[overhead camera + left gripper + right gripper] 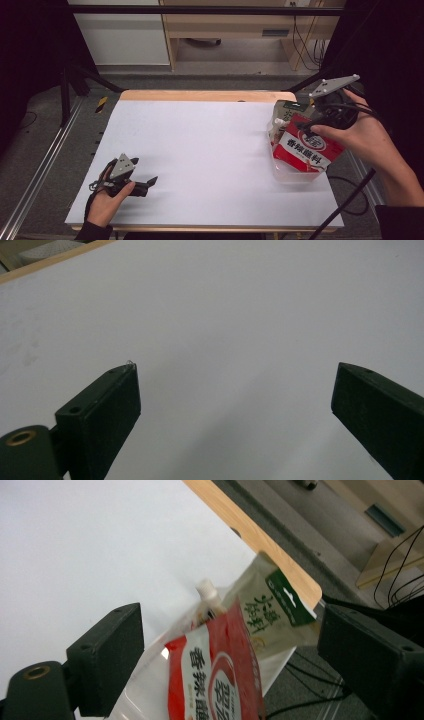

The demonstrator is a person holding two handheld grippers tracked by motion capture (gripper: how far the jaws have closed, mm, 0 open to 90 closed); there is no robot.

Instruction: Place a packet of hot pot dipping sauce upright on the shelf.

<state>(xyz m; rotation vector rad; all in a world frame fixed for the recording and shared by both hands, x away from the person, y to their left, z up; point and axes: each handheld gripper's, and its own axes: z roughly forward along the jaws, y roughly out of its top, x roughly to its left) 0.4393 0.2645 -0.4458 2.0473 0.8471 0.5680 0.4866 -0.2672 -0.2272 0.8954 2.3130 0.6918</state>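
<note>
Two grippers are at work over a white-covered table (pixel 210 150), one low at the near left and one raised at the far right. Nearest the person, the left gripper (pixel 150 181) rests close to the table's front edge in the left hand (pixel 107 200), its grey three-cornered plate facing up; its jaws stand wide apart with only bare white surface between them, as the left gripper view makes plain. Nothing lies near it.

Across the table, at the right edge, a clear plastic container (pixel 295 172) holds a red sauce pouch (pixel 306 147) with white lettering, standing tilted and leaning toward the near side. Just behind that pouch, touching it, a pale pouch with a green label (pixel 286 112) stands in the same container (a small white spout cap (pixel 205 587) pokes up beside it in the right gripper view).

Beyond and above the pouches, the right hand (pixel 360 135) holds the right gripper (pixel 303 128) just over the top of the red pouch. Its jaws are spread wide; in the right gripper view the pouches' upper ends show between them and farther off, and the pads press on nothing. Cables trail from the gripper over the table's right side.
</note>
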